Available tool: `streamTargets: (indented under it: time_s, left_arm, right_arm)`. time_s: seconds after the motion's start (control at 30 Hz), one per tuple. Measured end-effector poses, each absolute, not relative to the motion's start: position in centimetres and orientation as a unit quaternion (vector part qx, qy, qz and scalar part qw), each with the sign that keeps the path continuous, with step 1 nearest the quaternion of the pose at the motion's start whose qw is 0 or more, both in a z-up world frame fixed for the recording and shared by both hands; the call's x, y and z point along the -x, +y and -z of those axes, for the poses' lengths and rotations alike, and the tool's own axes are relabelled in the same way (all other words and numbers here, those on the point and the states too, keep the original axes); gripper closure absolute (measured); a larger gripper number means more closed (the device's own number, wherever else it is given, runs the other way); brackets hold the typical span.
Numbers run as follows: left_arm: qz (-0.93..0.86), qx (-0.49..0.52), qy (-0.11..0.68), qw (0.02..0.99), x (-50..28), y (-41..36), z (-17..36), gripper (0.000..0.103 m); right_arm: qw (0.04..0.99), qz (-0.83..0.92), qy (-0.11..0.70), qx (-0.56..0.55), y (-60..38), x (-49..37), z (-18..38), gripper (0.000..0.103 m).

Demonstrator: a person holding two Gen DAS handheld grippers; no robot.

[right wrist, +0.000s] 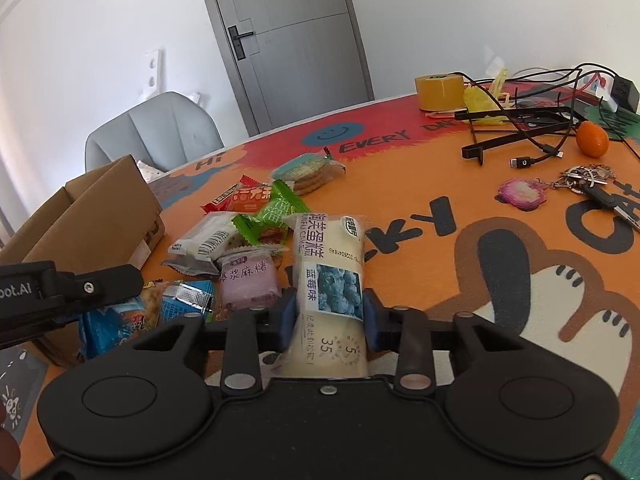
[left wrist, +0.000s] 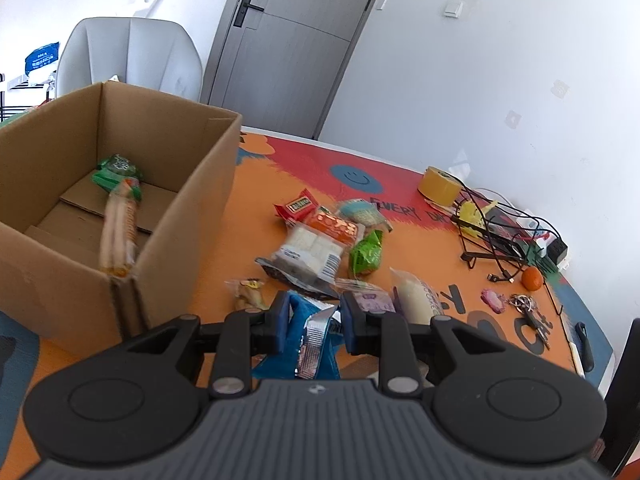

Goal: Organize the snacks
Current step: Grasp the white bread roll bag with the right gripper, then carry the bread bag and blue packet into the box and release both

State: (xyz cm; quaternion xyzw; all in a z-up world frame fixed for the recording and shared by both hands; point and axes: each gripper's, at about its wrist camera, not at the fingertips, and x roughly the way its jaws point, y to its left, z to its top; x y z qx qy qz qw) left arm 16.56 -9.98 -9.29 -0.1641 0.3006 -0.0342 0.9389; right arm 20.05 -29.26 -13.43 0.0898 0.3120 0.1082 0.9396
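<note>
Bright even daylight, soft shadows, strong fisheye bending (dark vignetted corners), slight blur in box

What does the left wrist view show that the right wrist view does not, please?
Only the left wrist view looks into the open brown cardboard box, where a green packet and a long clear-wrapped snack lie. Only the right wrist view shows the label of the white blueberry cake pack between the right gripper jaws. Both show the yellow tape roll, the small orange fruit and the grey door.
</note>
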Motion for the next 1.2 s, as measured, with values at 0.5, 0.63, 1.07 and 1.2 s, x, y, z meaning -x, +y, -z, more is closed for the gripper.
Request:
streamTargets:
  time_s: [0.5,0.63,1.07,1.2]
  left_arm:
    - [0.026,0.162,0.254,0.953,-14.4,-9.1,6.2,0.077]
    - [0.022,0.167,0.238,0.957,-13.7,-7.9,5.1,0.077]
    - [0.001,0.183,0.191,0.964,-11.8,-2.5,2.6,0.077]
    - [-0.015,0.190,0.189,0.963,-11.9,-0.6,2.6,0.077]
  right_arm:
    - [0.947,-0.142,0.259,-0.128,-29.2,-17.9,9.4,0.072]
    - [0.946,-0.156,0.252,-0.127,-28.1,-17.7,8.4,0.072]
    - [0.943,-0.208,0.233,-0.113,-22.2,-17.0,5.7,0.072]
    - [0.941,-0.220,0.233,-0.106,-20.5,-17.2,5.5,0.072]
